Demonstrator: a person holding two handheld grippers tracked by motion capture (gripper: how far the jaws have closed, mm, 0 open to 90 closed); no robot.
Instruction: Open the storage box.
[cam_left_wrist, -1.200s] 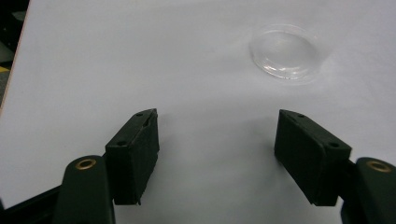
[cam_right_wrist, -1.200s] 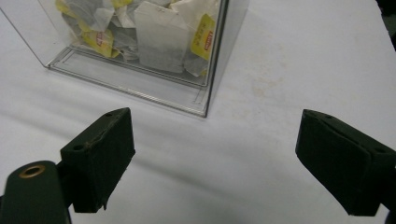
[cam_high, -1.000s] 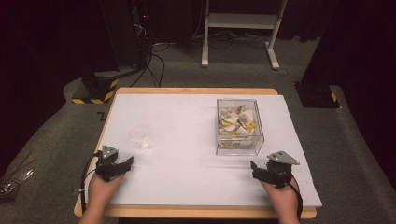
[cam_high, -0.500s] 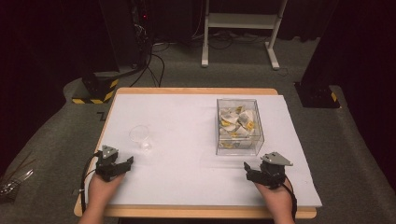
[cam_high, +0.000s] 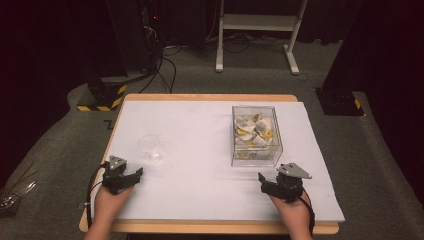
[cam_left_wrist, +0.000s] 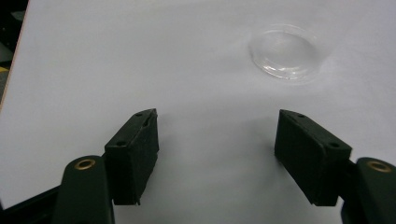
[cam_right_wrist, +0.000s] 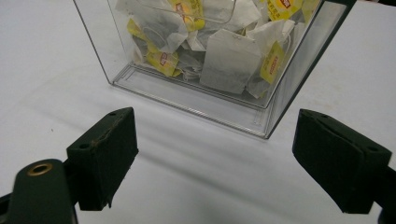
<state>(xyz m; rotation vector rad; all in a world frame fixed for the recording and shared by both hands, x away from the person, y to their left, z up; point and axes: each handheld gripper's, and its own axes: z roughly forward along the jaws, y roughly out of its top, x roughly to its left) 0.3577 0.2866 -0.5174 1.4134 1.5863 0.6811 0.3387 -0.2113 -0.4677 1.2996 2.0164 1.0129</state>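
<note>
A clear plastic box (cam_high: 256, 136) (cam_right_wrist: 224, 60) holding several tea bags with yellow tags stands on the right half of the white table sheet (cam_high: 200, 150). A small clear plastic cup (cam_high: 150, 146) (cam_left_wrist: 285, 52) stands upright on the left half. My left gripper (cam_high: 131, 176) (cam_left_wrist: 217, 154) rests near the front left edge, open and empty, the cup ahead of it to the right. Just in front of the box's near corner, my right gripper (cam_high: 266, 183) (cam_right_wrist: 224, 158) is open with nothing between its jaws.
The wooden table edge (cam_high: 200, 227) runs along the front. Beyond the table are a yellow-black striped block (cam_high: 102, 97), cables (cam_high: 165, 60) on the floor and a white stand's legs (cam_high: 255, 35). Bare sheet lies between the cup and the box.
My right gripper has moved left and slightly forward toward the box's near corner. The left gripper has stayed put.
</note>
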